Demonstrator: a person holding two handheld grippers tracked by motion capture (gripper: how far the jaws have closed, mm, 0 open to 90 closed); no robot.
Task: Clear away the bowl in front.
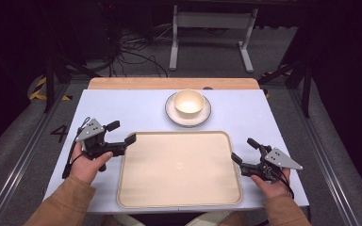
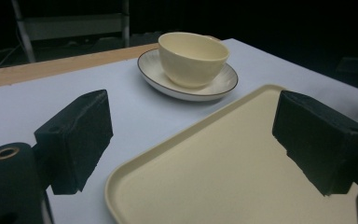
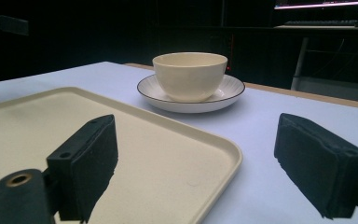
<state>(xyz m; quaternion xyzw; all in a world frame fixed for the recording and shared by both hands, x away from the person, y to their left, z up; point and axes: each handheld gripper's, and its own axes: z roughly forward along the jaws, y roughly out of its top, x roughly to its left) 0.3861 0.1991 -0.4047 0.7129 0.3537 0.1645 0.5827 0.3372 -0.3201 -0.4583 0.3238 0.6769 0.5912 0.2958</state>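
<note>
Both jaws spread, holding nothing; left gripper [image 1: 121,133] over tray [image 1: 179,202] corner, right gripper [image 1: 244,151] beside it.

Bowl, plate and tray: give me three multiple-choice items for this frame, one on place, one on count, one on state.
1. Where does the bowl stand?
A. On the plate
B. On the tray
C. On the bare table

2. How many things lie on the tray?
A. Two
B. One
C. None

3. How do the left gripper and right gripper stand?
A. Both open, holding nothing
B. Left shut on the tray rim
C. Right shut on the bowl

Answers: 1 A, the bowl sits in the plate beyond the tray. 2 C, the tray surface is bare. 3 A, gaps show between both pairs of jaws.
</note>
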